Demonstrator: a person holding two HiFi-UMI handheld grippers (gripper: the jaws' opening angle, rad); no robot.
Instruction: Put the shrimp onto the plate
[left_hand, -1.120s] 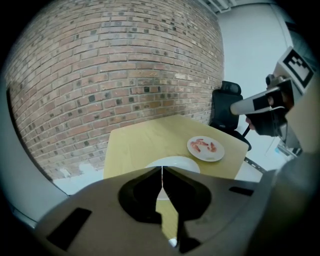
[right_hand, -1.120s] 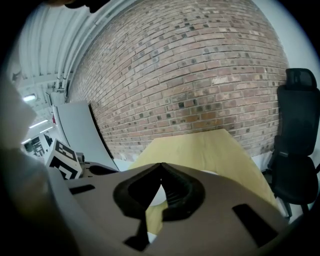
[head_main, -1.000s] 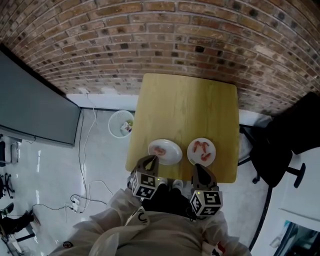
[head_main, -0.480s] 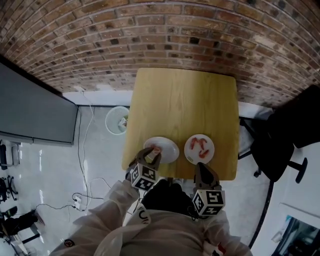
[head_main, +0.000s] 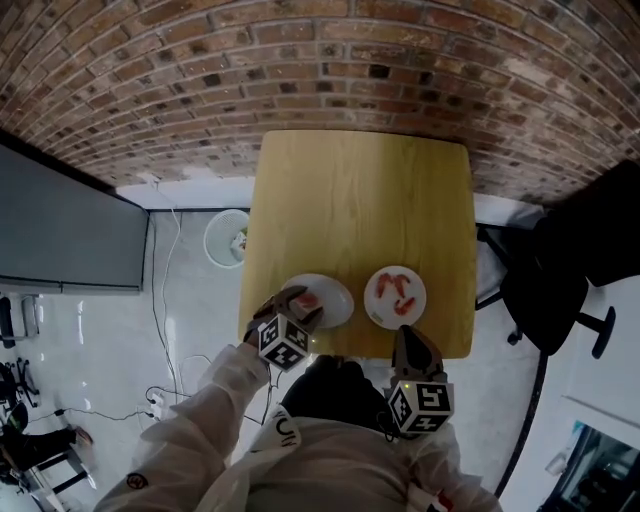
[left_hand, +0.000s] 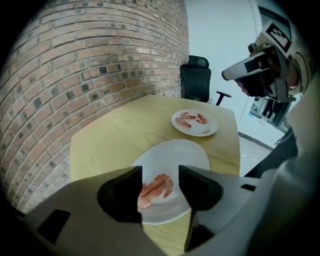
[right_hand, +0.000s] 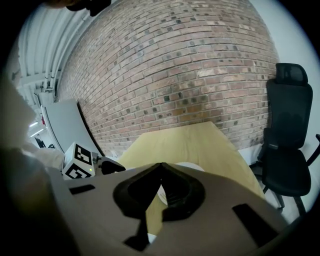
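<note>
Shrimp (left_hand: 155, 189), pink, curled, lies lengthwise on round white plate (left_hand: 192, 150) betw. left gripper's (left_hand: 160, 170) jaws, just been opening wide, not pinching it; right gripper (right_hand: 161, 167) closed, empty.

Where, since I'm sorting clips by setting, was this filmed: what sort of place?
Probably an office or studio room, not a kitchen: a black office chair beside a wooden table, a brick wall behind it, and power cables trailing over a glossy white floor.

Bright, even indoor light on the pale worktop (head_main: 360, 210) — shadows soft. Fisheye lenses bow the brick wall (head_main: 300, 70); black vignettes ring both gripper views, the left tool (left_hand: 160, 170) slightly soft.
</note>
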